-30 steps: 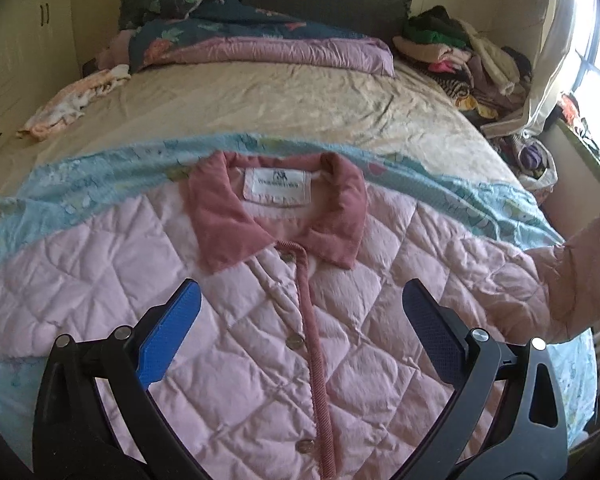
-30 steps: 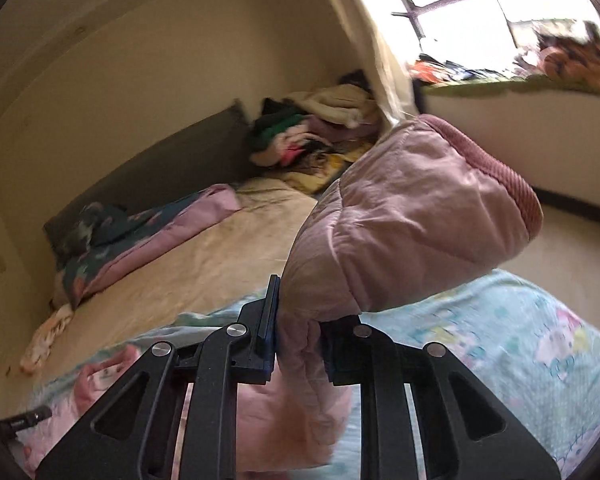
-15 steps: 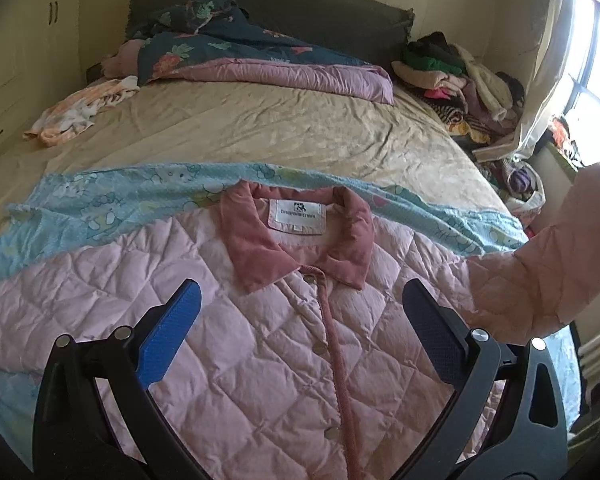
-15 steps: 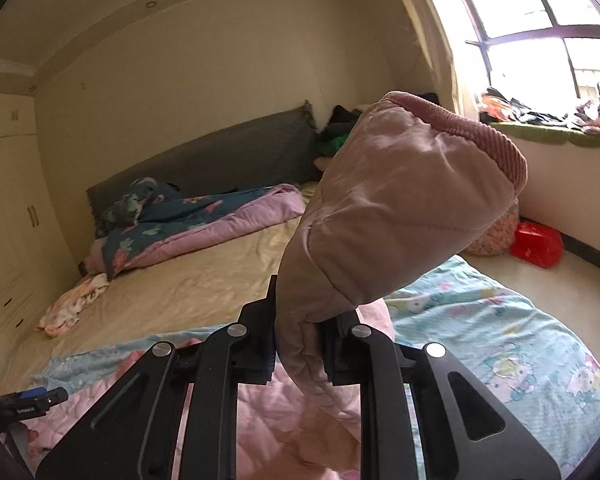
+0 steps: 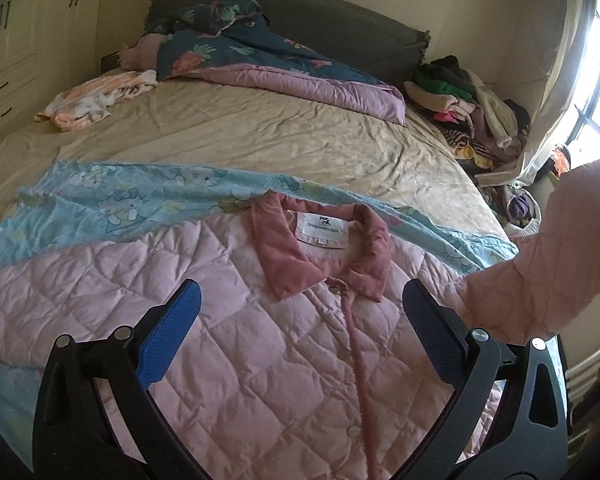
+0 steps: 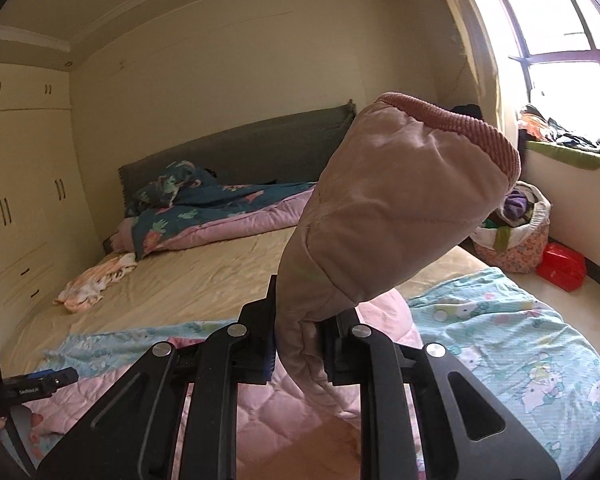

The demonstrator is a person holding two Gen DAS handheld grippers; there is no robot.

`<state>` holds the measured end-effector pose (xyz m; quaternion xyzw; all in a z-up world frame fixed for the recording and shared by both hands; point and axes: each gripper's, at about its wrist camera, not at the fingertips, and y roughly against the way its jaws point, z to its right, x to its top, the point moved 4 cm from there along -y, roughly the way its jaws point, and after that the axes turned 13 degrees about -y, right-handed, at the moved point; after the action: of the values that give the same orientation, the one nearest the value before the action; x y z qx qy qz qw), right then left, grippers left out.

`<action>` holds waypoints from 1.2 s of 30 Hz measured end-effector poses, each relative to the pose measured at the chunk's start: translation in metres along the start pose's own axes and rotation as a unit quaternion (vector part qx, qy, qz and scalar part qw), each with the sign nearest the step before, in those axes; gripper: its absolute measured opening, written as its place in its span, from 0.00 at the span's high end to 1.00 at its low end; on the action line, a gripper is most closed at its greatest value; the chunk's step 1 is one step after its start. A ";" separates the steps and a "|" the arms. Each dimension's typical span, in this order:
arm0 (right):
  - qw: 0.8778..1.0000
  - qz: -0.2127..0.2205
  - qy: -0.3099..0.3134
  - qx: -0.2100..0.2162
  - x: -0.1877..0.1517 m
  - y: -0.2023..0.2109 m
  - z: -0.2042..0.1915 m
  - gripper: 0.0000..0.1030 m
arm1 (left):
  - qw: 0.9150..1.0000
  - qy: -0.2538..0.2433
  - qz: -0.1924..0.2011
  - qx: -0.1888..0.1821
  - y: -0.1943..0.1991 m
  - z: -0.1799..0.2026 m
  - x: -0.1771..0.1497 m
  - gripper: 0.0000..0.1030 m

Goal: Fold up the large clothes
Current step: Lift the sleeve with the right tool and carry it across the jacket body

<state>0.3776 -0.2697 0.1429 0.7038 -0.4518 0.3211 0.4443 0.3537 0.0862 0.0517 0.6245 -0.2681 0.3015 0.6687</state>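
The pink quilted jacket (image 5: pixel 260 340) lies buttoned on a blue cartoon sheet (image 5: pixel 112 200) across the bed (image 5: pixel 240 136). My right gripper (image 6: pixel 300 344) pinches its lifted sleeve (image 6: pixel 392 216), whose bulk hides the far bed corner. My left gripper (image 5: pixel 300 320) hovers wide open above it, empty.

Both the left gripper (image 5: pixel 300 320) and the right gripper (image 6: pixel 300 344) have black angular arms, silver round screws and blue textured pads.

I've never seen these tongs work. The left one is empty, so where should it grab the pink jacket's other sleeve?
That far sleeve lies flat, its cuff out of frame. Probably slide the open left gripper in from the outer edge and pinch near the cuff, mirroring the right gripper.
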 end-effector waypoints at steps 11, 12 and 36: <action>0.999 -0.025 0.023 0.024 -0.026 -0.014 -0.039 0.84 | 0.999 0.032 0.017 -0.005 0.007 -0.037 -0.007 0.08; 0.999 -0.028 0.025 0.027 -0.030 -0.015 -0.043 0.84 | 0.999 0.035 0.017 -0.006 0.007 -0.040 -0.009 0.08; 0.988 -0.112 0.085 0.057 -0.135 -0.066 -0.129 0.84 | 0.995 0.082 -0.019 -0.051 -0.014 -0.092 -0.068 0.08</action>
<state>0.3793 -0.0909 0.0568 0.7441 -0.3118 0.3531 0.4737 0.3159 0.1726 -0.0147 0.5682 -0.2157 0.3247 0.7248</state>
